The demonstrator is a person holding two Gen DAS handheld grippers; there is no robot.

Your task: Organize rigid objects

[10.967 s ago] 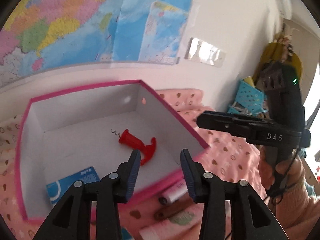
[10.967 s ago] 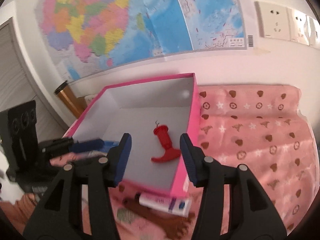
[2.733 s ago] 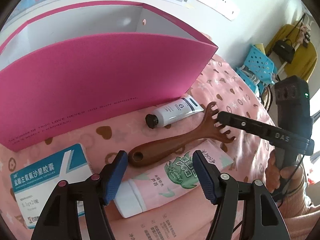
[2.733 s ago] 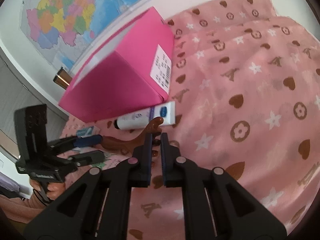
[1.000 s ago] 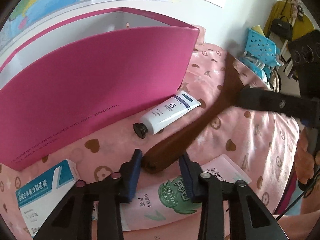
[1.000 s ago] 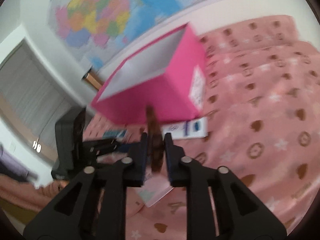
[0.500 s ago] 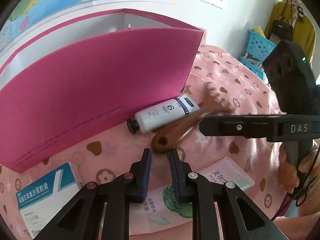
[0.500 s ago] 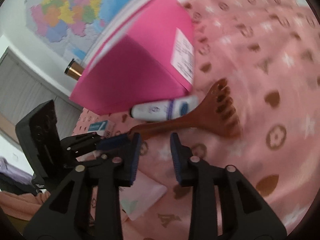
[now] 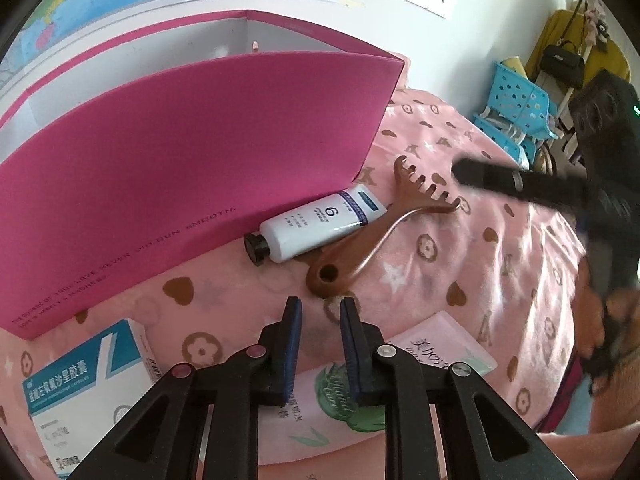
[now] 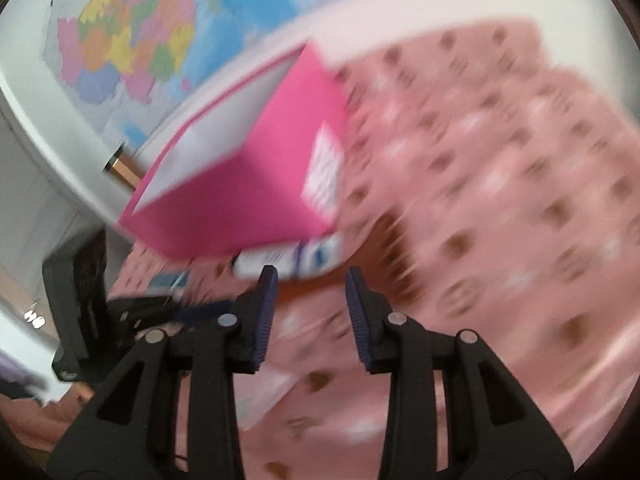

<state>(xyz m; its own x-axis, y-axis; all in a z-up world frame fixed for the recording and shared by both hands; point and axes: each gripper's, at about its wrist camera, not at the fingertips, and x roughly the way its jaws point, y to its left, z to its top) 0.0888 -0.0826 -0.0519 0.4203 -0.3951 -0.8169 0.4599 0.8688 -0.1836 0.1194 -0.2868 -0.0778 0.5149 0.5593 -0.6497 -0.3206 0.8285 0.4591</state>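
A brown wooden comb point(image 9: 360, 240) lies on the pink bedspread, its handle against a white tube point(image 9: 316, 228) beside the open pink box point(image 9: 200, 152). My left gripper point(image 9: 320, 316) hovers just short of the comb's handle end, shut with nothing between its pads. My right gripper point(image 9: 464, 170), blurred, hangs above the comb's toothed end. In the blurred right wrist view the right gripper point(image 10: 310, 280) points at the tube point(image 10: 292, 260) and the box point(image 10: 240, 200); its jaws are opening, nothing between them.
A blue-and-white medicine box point(image 9: 80, 380) lies at the lower left. A pink packet with green print point(image 9: 340, 392) sits under my left gripper. A blue plastic basket point(image 9: 516, 108) stands past the bed's right edge. A person's hand point(image 9: 600, 320) grips the right tool.
A second ago both grippers held the comb off the bedspread. It now lies beside the tube. The left jaws have closed with nothing in them; the right jaws have spread and drawn off.
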